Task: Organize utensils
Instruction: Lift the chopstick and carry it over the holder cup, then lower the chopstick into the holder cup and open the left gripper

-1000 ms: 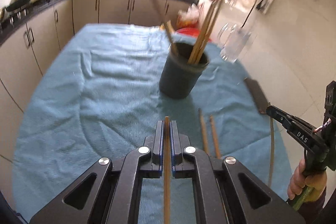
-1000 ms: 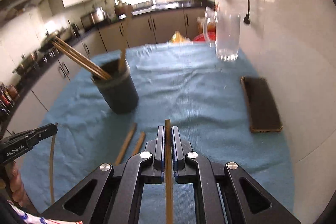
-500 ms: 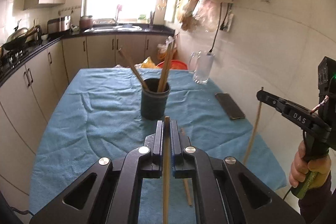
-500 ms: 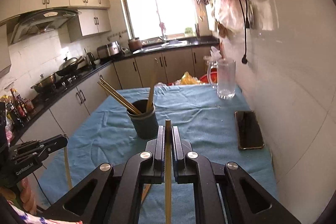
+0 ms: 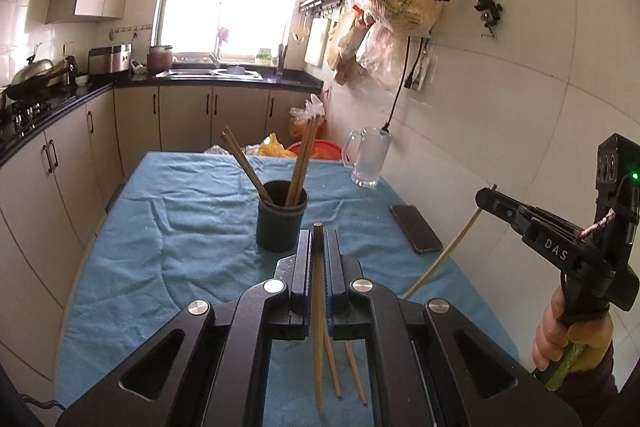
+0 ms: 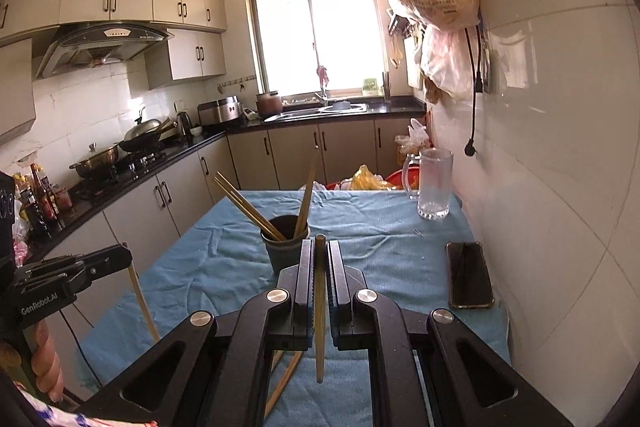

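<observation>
Kitchen surface (image 5: 160,227) is covered by a blue cloth; a dark cup (image 5: 282,217) with four chopsticks is stood mid-surface. One chopstick (image 5: 318,307) is clamped in the left hand-held gripper (image 5: 318,247), another chopstick (image 6: 319,307) in the right hand-held gripper (image 6: 319,259). Two loose chopsticks (image 5: 344,367) are seen lying near the front edge.

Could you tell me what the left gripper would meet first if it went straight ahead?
Probably the dark round utensil cup holding wooden chopsticks, directly beyond the left gripper; depth is uncertain.
</observation>
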A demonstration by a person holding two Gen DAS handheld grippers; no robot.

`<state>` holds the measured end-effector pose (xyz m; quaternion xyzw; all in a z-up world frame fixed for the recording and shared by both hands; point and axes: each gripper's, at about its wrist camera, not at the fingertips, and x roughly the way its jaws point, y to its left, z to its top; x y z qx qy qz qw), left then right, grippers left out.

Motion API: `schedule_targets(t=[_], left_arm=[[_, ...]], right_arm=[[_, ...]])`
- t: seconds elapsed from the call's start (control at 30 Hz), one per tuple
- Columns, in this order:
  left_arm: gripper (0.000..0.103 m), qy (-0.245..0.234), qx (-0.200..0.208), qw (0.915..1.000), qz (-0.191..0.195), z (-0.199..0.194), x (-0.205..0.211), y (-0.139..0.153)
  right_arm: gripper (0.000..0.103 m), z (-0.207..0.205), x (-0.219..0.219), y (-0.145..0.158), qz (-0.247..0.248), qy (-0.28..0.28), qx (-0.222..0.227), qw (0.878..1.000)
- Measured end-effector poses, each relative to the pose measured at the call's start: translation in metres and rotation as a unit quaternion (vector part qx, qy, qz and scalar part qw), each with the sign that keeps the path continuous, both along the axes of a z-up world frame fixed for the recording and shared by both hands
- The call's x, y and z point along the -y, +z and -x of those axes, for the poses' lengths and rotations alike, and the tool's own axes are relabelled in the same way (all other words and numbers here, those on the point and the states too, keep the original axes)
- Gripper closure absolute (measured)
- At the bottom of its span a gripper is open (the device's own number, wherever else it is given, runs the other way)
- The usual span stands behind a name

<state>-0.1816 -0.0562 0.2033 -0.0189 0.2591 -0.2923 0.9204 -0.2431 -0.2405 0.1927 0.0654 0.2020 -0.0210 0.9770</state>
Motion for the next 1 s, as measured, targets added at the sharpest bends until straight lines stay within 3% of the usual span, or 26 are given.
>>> schedule_targets(t=[0.33, 0.63, 1.0], left_arm=[[0.098, 0.02, 0.025, 0.9995, -0.002, -0.015, -0.003, 0.021], [0.098, 0.03, 0.017, 0.9994, -0.009, -0.044, -0.008, 0.035], [0.098, 0.032, 0.04, 0.9987, -0.007, -0.094, 0.014, 0.087]], right_arm=[[0.097, -0.02, -0.008, 0.008, 0.011, 0.012, -0.006, 1.0], [0.097, -0.046, -0.012, 0.018, 0.019, 0.026, -0.01, 0.999], [0.097, -0.108, -0.012, 0.051, 0.003, 0.035, 0.013, 0.999]])
